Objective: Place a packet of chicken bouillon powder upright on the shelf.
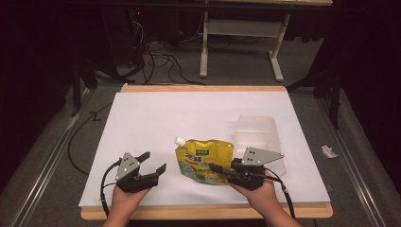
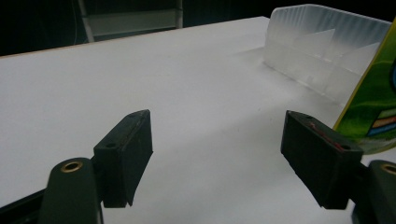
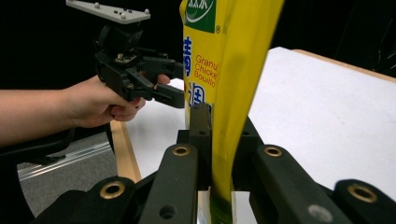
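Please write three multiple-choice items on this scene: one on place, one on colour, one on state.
1. Where does the clear tray sit?
A. behind the right tongs
B. under the left tongs
C. on the floor

2. What colour is the pouch mainly?
A. blue
B. yellow
C. red

3. How are the right tongs?
A. open, empty
B. shut, empty
C. shut on the pouch

Key:
1 A, the high view shows it beyond that hand.
2 B, yellow with some green.
3 C, the right gripper view shows the jaws pinching its edge; the left tongs gape.
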The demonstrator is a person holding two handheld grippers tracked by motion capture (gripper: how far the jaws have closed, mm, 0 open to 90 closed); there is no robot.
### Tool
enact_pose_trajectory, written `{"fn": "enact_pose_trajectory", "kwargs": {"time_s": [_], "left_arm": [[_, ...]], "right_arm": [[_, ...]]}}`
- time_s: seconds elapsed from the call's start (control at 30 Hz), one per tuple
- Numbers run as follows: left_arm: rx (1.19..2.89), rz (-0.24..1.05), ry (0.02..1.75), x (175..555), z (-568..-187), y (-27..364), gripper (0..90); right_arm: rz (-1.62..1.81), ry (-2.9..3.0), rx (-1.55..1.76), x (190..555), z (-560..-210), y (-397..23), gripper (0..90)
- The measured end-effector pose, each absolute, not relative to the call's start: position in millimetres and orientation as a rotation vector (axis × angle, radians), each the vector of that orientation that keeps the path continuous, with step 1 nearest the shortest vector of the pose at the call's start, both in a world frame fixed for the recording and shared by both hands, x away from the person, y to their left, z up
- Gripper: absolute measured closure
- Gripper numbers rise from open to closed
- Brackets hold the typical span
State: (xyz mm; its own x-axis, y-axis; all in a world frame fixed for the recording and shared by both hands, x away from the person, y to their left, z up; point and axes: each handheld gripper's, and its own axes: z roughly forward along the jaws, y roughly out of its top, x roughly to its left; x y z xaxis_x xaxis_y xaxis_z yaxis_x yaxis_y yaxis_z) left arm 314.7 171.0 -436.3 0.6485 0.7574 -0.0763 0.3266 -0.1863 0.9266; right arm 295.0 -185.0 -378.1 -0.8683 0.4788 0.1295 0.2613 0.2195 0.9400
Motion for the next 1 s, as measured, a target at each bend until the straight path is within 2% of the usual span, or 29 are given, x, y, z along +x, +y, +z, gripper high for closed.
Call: {"fn": "enact_pose_trajectory", "kwargs": {"time_s": [0.63,1.0], "left_arm": [[1.774,0.485,0.867,315,-436,171,25.8],[1.769,0.485,0.866,315,-436,171,25.8]], "right_arm": [[1.737,2.149,0.716,296,-345,-229,84.5],[1.705,2.067,0.794,305,-340,-264,84.5]]}}
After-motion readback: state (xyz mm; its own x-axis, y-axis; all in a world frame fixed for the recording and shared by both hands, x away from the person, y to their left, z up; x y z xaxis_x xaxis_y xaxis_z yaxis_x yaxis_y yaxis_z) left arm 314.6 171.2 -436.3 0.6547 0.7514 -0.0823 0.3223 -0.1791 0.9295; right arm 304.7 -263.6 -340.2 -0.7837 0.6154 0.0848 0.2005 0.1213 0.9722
